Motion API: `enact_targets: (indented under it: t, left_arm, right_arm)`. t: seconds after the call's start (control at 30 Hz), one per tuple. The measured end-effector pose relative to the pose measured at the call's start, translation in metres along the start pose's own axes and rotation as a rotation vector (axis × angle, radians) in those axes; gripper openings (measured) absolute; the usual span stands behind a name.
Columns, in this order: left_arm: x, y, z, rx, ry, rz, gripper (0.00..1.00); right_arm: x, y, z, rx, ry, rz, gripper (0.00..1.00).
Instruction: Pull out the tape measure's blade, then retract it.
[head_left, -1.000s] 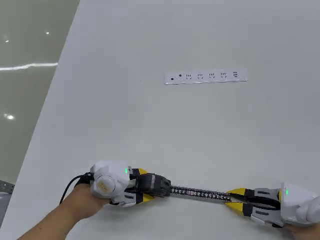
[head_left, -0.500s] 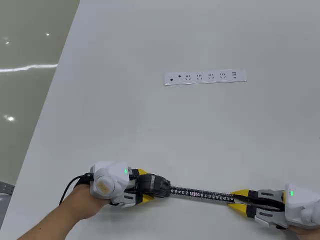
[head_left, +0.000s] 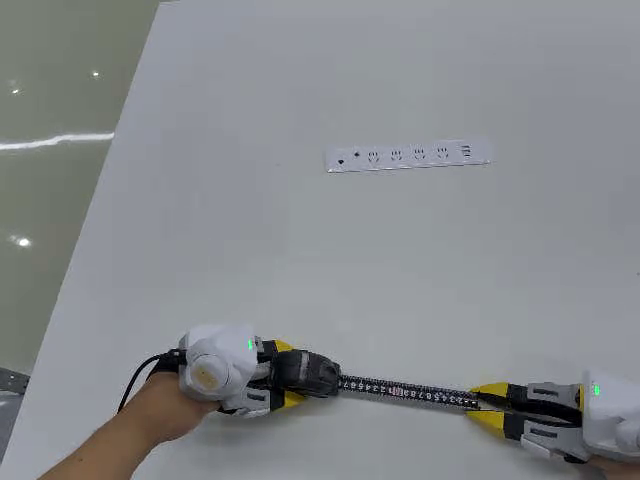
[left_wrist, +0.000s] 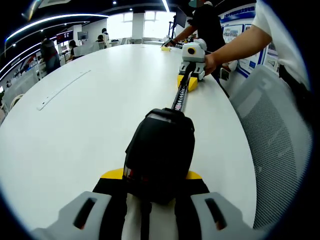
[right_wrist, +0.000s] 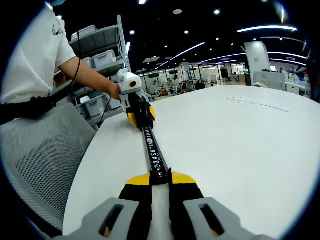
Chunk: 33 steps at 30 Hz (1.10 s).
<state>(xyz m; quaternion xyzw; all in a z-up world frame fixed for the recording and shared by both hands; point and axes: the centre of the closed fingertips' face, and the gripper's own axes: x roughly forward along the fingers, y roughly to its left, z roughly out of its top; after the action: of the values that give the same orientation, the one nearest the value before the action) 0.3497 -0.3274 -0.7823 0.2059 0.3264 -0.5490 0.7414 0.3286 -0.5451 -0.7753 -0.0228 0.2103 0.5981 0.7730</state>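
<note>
Left tongs (head_left: 288, 378) clamp the tape measure case (head_left: 308, 371); right tongs (head_left: 492, 408) pinch the blade (head_left: 405, 390) tip. Pull should run straight, level with table (head_left: 300, 230), avoiding kinks.

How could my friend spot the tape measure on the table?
Look at the big white table, along the edge nearest the person. Between two yellow-tipped grippers lies the tape measure: a chunky black case held in the left gripper, with a thin, dark, numbered blade stretching to the right gripper. The flat white power strip lies farther away.
</note>
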Motion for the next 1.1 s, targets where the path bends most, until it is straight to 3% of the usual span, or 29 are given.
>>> enact_targets:
  t: [1.1]
  left_arm:
    - [0.001, 0.000, 0.000, 0.000, 0.016, 0.003, 0.33]
  right_arm:
    - [-0.032, -0.004, -0.008, 0.017, -0.013, -0.035, 0.09]
